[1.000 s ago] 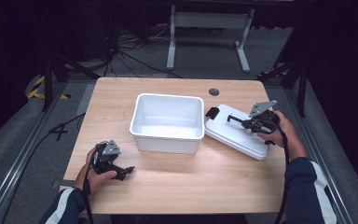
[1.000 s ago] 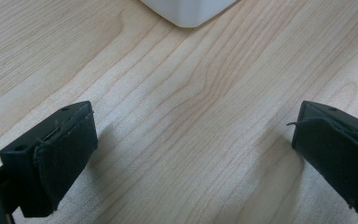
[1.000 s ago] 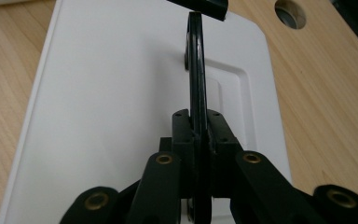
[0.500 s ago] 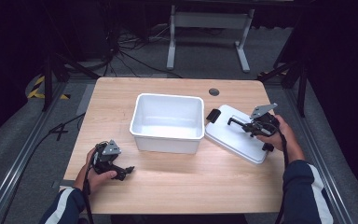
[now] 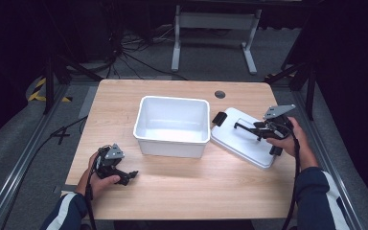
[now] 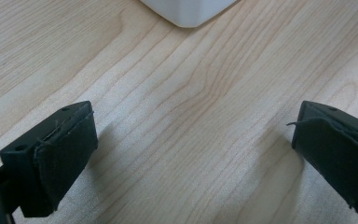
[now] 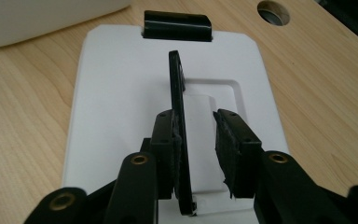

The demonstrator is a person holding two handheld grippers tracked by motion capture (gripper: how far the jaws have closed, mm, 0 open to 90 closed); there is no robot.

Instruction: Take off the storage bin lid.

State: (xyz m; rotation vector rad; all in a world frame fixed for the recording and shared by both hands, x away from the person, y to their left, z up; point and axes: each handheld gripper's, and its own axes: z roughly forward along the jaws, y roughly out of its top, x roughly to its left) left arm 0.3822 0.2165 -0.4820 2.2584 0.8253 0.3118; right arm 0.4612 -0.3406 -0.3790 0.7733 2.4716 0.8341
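The left gripper [image 5: 124,175] rests low over the pale wooden table [image 5: 182,187] near its front left edge, held in the person's left hand [image 5: 98,178]. Its fingers [image 6: 60,156] are spread wide with bare wood between them. Beyond the fingertips, a short way off, stands the open white rectangular plastic tub [image 5: 172,125], whose corner shows at the top of the left gripper view.

Just right of the tub lies a flat white plastic lid [image 5: 242,136] with a black clip [image 7: 177,25] at its far end. The right gripper [image 7: 198,140] sits over it, its fingers [image 7: 235,144] partly closed around the lid's thin black upright handle [image 7: 176,88]. The handle touches the left finger in the right gripper view, with a gap to the other one. A round hole [image 5: 219,94] in the table lies beyond the lid.
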